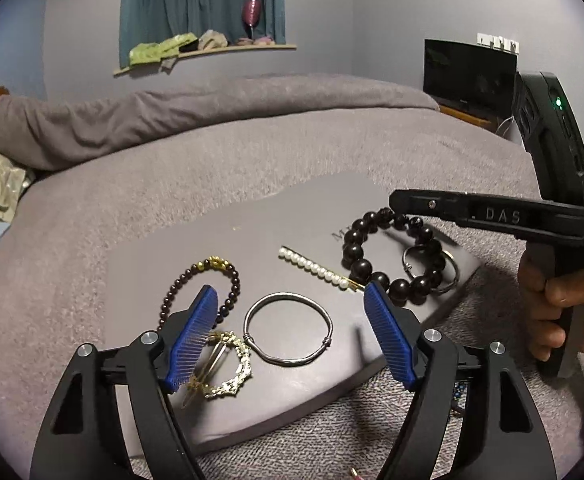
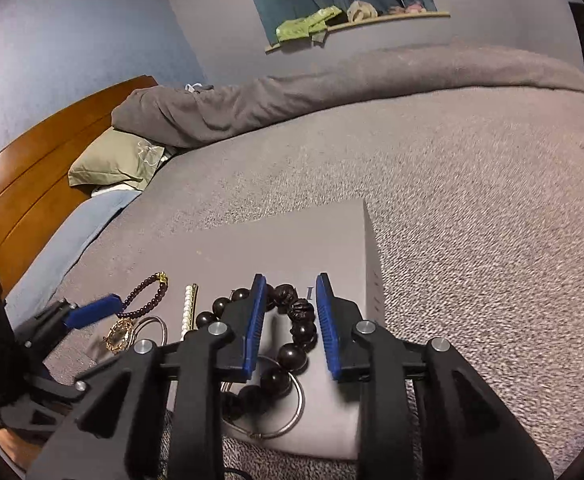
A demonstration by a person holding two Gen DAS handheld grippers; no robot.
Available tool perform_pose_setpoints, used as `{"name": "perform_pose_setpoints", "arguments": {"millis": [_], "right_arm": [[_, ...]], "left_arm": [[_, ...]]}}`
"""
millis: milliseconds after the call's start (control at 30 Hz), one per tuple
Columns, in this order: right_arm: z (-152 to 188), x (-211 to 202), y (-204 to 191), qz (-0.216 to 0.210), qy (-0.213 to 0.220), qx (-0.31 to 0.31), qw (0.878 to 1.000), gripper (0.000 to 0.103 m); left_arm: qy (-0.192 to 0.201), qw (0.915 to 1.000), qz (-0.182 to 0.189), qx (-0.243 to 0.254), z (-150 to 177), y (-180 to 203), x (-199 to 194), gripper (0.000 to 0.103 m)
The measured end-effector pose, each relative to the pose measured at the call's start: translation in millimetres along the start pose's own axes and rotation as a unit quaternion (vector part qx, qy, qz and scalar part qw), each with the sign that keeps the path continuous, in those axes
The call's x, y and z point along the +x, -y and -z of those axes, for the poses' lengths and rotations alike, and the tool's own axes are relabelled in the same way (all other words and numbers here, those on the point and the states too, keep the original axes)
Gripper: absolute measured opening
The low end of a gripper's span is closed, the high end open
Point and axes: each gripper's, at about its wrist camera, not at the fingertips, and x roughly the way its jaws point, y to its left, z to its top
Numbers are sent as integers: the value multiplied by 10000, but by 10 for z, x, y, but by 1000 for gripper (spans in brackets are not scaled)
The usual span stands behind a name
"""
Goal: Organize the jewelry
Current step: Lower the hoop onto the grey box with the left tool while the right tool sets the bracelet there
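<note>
Left gripper (image 1: pixel 292 332) is hanging over the near end of a grey box (image 1: pixel 292 216) on the bed (image 1: pixel 252 152), jaws standing wide, nothing pressed between them. A silver bangle (image 1: pixel 288 330) is lying flat right between the two blue pads, touching neither. A gold clip (image 1: pixel 224 364) is sitting partly under the left pad (image 1: pixel 192 340), and a small bead bracelet (image 1: pixel 212 280) with a gold section is curving just past that pad's tip. Just off the right pad's tip a pearl pin (image 1: pixel 317 268) is lying at a slant, and beyond it a big dark-bead bracelet (image 1: pixel 387 256) is resting over a thin metal hoop (image 1: pixel 447 272). Right gripper (image 2: pixel 290 320) is pointing down over that big bracelet (image 2: pixel 295 336), jaws narrow but parted, a stretch of beads lying in the gap; cannot tell whether the pads are pressing on any bead, a clear gap is showing beside the right pad. The hoop (image 2: pixel 295 412) is peeking out under the beads near the left finger. Left of the left finger are showing the pin (image 2: pixel 189 308), the small bracelet (image 2: pixel 148 296), the clip (image 2: pixel 118 334) and one pad of the other gripper (image 2: pixel 92 312). In the left view a hand (image 1: pixel 559 304) is gripping the right tool's handle at the right edge. Beyond the box a folded blanket (image 1: pixel 172 116) is lying across the bed, and farther back a shelf (image 1: pixel 204 54) with cloths.
</note>
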Motion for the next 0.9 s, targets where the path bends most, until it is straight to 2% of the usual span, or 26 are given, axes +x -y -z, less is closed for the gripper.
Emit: {"name": "perform_pose_setpoints", "arguments": {"millis": [167, 300, 433, 533, 667, 900], "right_arm": [[38, -145, -135, 39, 84, -300, 9995, 26], [76, -278, -241, -22, 185, -446, 9988, 26], [175, -357, -353, -63, 148, -635, 9979, 33], [224, -422, -390, -93, 131, -707, 9974, 33], [291, -495, -449, -90, 146, -829, 9964, 39], [382, -538, -444, -42, 83, -897, 9959, 40]], "left_arm": [[57, 9997, 25, -235, -13, -66, -116, 77], [154, 9995, -98, -244, 6, -132, -257, 78], [189, 9989, -63, -419, 53, -230, -381, 82], [146, 9990, -126, -414, 139, -294, -454, 83], [58, 9990, -177, -399, 281, -360, -569, 83], [13, 9990, -188, -402, 453, -480, -772, 83]]}}
